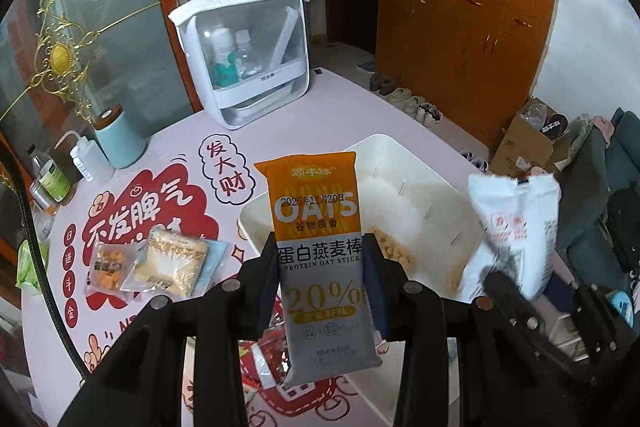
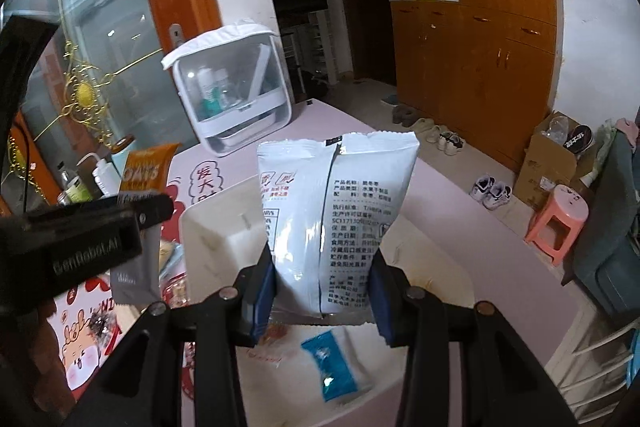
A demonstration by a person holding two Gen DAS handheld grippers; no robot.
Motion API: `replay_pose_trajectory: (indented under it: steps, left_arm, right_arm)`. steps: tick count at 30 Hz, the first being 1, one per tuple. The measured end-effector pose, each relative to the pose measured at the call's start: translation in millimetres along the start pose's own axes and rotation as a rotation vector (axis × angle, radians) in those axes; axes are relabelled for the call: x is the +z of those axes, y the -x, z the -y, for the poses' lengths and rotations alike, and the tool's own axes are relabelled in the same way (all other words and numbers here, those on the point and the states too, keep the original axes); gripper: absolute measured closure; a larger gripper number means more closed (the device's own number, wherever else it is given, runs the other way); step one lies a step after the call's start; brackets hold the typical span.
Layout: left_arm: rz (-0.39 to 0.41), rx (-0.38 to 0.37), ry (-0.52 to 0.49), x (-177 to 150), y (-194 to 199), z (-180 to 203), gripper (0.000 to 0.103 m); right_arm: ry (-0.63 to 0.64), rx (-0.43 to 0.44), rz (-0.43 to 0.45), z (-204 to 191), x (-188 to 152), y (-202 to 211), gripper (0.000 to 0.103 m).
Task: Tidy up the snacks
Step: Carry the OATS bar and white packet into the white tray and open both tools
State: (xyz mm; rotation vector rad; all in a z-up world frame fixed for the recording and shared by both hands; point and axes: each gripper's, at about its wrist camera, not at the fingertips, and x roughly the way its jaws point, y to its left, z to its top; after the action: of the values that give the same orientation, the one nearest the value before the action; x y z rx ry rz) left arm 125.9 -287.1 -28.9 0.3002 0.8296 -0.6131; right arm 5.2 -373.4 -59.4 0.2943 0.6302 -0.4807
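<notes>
My left gripper [image 1: 320,251] is shut on an orange and grey oat stick packet [image 1: 316,227], held upright above the table. The same packet [image 2: 146,173] and left gripper [image 2: 92,227] show at the left of the right wrist view. My right gripper [image 2: 322,267] is shut on a white snack bag [image 2: 340,211] with printed black text, held upright; that bag [image 1: 516,223] appears blurred at the right in the left wrist view. Below both lies a cream tray [image 1: 404,167] with small yellow pieces inside. Loose cracker packets [image 1: 160,263] lie on the table at the left.
A white clear-fronted storage box [image 1: 244,55] with bottles stands at the back of the pink table mat [image 1: 352,87]. A teal canister [image 1: 118,139] and squeeze bottle [image 1: 86,159] sit at left. A blue wrapper [image 2: 330,367] lies under the right gripper. A pink stool [image 2: 558,223] stands on the floor.
</notes>
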Motion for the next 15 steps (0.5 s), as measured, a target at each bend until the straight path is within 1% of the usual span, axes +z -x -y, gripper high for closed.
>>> replay_pose_trajectory:
  steps: [3, 6, 12, 15]
  left_arm:
    - [-0.018, 0.011, 0.0, 3, -16, 6, 0.066]
    - [-0.039, 0.02, 0.0, 4, -32, 9, 0.066]
    - [-0.086, 0.049, -0.018, 0, -63, 19, 0.065]
    - [-0.121, 0.057, -0.027, -3, -78, 23, 0.062]
  right_arm:
    - [-0.003, -0.006, -0.01, 7, 3, -10, 0.061]
    - [0.002, -0.014, -0.042, 11, 1, -22, 0.06]
    - [0.015, -0.013, -0.132, 20, -14, -46, 0.06]
    - [0.043, 0.013, -0.197, 18, -22, -59, 0.058]
